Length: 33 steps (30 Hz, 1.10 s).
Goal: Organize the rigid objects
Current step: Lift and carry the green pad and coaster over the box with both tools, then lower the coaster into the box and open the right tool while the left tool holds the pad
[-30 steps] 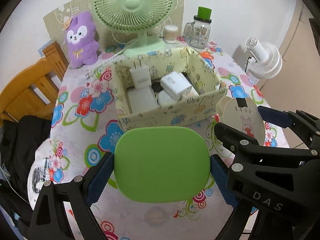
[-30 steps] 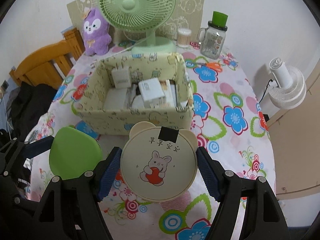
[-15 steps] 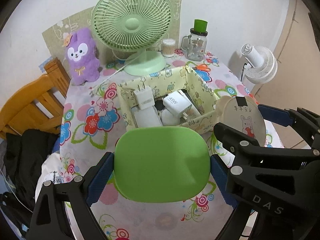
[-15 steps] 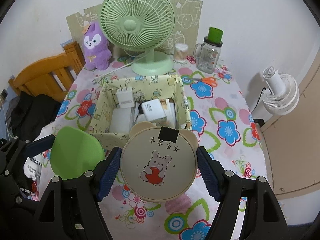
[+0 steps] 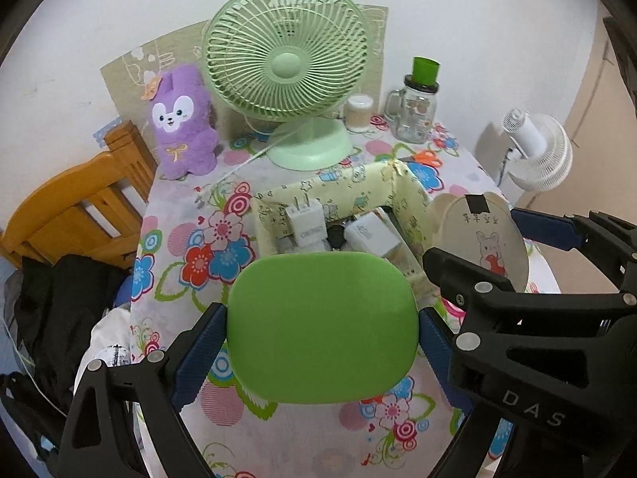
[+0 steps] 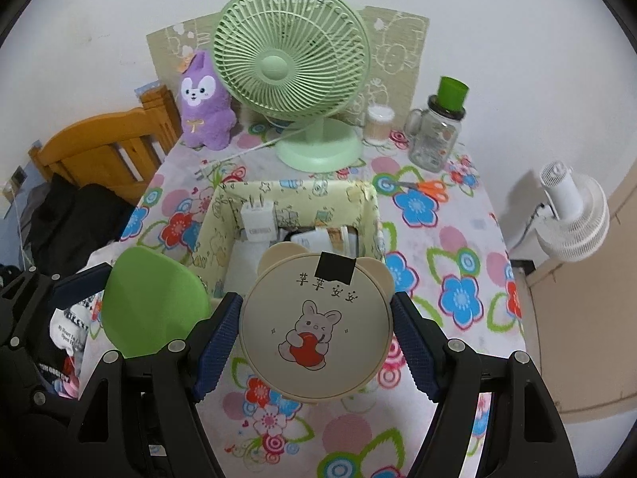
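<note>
While both items hang clear of the flowered tablecloth (image 6: 450, 239), neither is in the storage box yet. Green rounded-rectangle case (image 5: 322, 326): clamped edge-on between the blue pads of the left gripper (image 5: 320, 328), held flat-face to camera, above the near side of the table. Cream round bear-eared case with rabbit print (image 6: 316, 326): pinched at its rim by the right gripper (image 6: 316, 328), just to the right of the green one. Yellow fabric storage box (image 6: 372, 215) sits beyond both, already holding white chargers (image 6: 258, 219) and other white blocks; free floor inside looks scarce from here. Risks, as judged: smooth curved rims gripped on narrow pads could twist or squirt out if tilted; two grippers side by side may knock together heading for one opening; a case set on the chargers could tip or ride over the soft wall, which may fold under a push. Behind the box stand a green desk fan (image 6: 292, 59), its white cord (image 6: 254, 147) trailing across the cloth, a purple plush (image 6: 205, 103), a glass jar with green lid (image 6: 436, 131), and orange scissors (image 6: 428, 187) — overshoot would snag or topple these.
</note>
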{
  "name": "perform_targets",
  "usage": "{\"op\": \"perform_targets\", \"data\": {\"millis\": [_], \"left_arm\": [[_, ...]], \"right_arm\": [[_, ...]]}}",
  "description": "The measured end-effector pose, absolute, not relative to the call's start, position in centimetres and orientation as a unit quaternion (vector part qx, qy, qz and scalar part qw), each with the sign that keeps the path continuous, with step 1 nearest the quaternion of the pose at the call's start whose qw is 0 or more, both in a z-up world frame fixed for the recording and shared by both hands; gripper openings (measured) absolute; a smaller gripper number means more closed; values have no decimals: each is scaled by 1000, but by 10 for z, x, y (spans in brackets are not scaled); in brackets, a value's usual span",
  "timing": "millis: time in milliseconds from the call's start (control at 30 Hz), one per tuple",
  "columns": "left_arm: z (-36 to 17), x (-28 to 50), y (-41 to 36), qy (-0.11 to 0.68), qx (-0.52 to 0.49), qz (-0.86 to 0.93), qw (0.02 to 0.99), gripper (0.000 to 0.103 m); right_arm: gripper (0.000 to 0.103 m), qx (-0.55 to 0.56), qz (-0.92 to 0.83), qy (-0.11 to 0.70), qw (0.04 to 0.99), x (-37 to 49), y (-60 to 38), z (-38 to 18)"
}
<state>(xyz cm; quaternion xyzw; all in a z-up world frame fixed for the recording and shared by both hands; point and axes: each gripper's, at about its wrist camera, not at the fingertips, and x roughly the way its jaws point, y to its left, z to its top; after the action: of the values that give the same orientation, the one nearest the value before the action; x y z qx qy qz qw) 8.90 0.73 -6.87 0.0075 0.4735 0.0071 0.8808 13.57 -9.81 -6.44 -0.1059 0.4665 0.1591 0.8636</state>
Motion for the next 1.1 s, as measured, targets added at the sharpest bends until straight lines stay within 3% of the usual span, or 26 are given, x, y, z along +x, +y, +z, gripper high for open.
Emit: {"op": "perform_targets", "data": {"millis": [1100], "left_arm": [[-101, 162, 11, 504, 0, 35, 863, 95]], "right_arm": [[76, -111, 202, 501, 834, 228, -87, -108]]}}
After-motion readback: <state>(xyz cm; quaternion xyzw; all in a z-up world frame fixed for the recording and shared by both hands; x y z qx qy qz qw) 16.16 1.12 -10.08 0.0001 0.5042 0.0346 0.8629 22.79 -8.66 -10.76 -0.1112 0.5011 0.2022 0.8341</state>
